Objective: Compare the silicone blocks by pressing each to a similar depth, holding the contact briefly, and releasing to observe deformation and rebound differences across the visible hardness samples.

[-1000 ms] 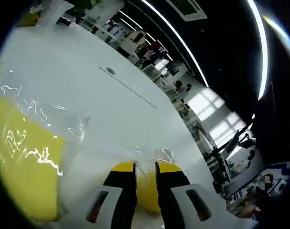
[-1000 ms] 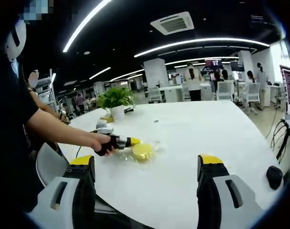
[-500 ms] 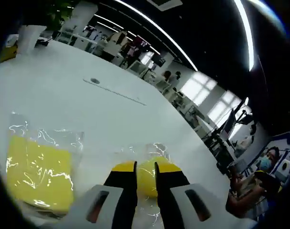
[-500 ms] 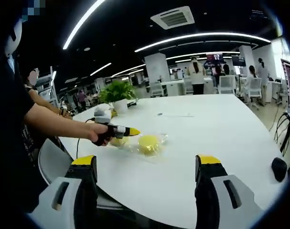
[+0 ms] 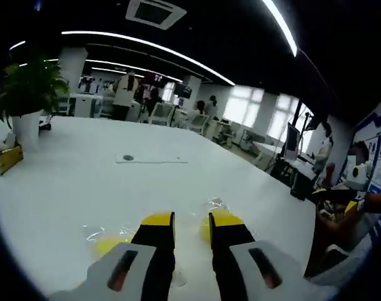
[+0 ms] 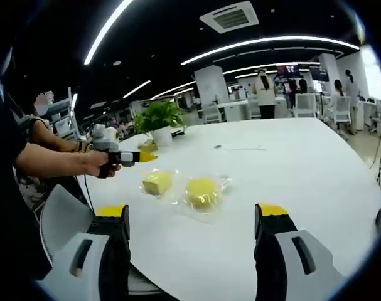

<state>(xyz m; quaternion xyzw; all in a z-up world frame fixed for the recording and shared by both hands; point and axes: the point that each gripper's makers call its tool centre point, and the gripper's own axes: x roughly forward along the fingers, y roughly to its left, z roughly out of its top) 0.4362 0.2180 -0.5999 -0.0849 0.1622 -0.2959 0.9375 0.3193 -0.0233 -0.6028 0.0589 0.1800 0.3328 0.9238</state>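
Left gripper fingers nearly pressed together, lifted off both bagged samples — square silicone block and round silicone block on worktop. Right gripper spread, idle — should match press depth next.

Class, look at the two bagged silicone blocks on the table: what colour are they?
Both silicone blocks are yellow, in clear wrapping; the right gripper view shows them best.

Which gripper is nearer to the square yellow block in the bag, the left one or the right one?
Left. The left gripper hangs just above and beside the square yellow block, clear of it. The right gripper sits farther back, at the table's near edge, jaws wide.
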